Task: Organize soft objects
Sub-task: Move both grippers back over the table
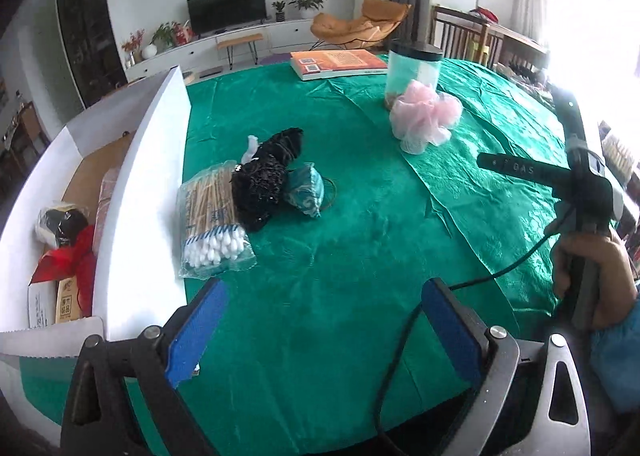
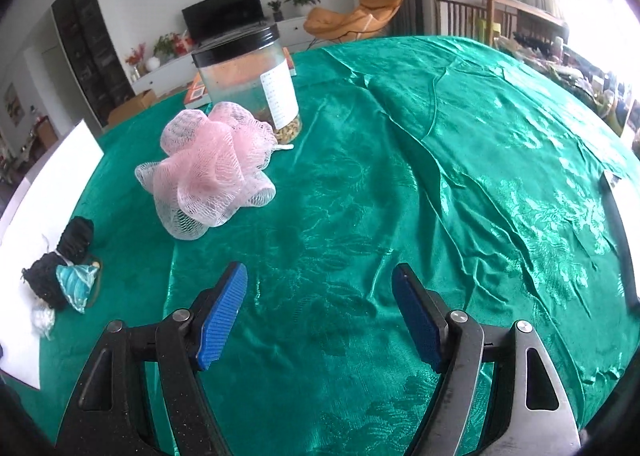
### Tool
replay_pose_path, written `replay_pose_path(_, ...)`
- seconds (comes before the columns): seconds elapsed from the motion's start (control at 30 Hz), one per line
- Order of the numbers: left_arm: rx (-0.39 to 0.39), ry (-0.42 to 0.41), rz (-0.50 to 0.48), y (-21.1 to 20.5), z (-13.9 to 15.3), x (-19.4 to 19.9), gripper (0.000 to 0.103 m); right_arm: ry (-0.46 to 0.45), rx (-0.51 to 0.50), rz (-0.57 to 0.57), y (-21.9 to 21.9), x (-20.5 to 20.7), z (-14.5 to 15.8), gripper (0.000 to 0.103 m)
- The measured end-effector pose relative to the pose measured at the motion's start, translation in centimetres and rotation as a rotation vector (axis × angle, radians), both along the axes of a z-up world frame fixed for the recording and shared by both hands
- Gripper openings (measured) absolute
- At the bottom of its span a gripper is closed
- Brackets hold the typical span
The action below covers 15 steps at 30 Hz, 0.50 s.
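While both grippers hung over the green tablecloth [image 1: 340,296], neither had hold of anything. The left gripper [image 1: 320,320] had its blue pads spread very wide, with only bare cloth and a black cable [image 1: 400,336] between them. The right gripper [image 2: 320,316] also stood wide apart, a little less so, with nothing but cloth between its pads.

Taking the pink mesh bath pouf [image 2: 208,176] as the landmark: a clear jar with a black lid [image 2: 248,76] stood upright just behind it, touching or nearly so, and an orange book [image 1: 340,62] lay farther back beyond the jar. Well to the pouf's left, toward the white box [image 1: 152,176], a cluster lay together: a black fuzzy bundle [image 1: 268,172], a small teal satin pouch [image 1: 306,192] touching its pouf-side edge, and a bag of cotton swabs [image 1: 214,224] against its other side, resting beside the box wall. Inside the box, farthest from the pouf, sat a black item [image 1: 68,226] and something red [image 1: 82,256]; what they were could not be told. The right gripper was nearer the pouf than the left, with the pouf ahead and to its left.

A hand [image 1: 592,284] gripped the right tool's handle.
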<state>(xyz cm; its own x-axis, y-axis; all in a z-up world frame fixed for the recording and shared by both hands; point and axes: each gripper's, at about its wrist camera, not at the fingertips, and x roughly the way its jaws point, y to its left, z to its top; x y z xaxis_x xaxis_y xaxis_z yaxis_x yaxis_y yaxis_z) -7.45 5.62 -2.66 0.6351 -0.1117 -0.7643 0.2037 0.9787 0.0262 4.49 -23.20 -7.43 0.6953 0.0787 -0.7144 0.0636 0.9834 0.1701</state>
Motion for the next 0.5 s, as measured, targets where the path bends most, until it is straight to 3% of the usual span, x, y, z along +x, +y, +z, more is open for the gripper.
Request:
replay_pose_path(0.13, 0.037, 0.002, -0.002, -1.1, 0.1, 1.6, 0.097, 0.018, 0.032, 0.01, 0.3, 0.0, -0.8, 0.078)
replay_pose_path(0.33, -0.02, 0.12, 0.133, 0.5, -2.1, 6.6, 0.097, 0.032, 0.079, -0.024, -0.6, -0.1, -1.4, 0.078)
replay_pose_path(0.5, -0.015, 0.177, 0.16, 0.8, -4.1, 7.2, 0.097, 0.035, 0.079, -0.03, -0.7, -0.1, -1.3, 0.078)
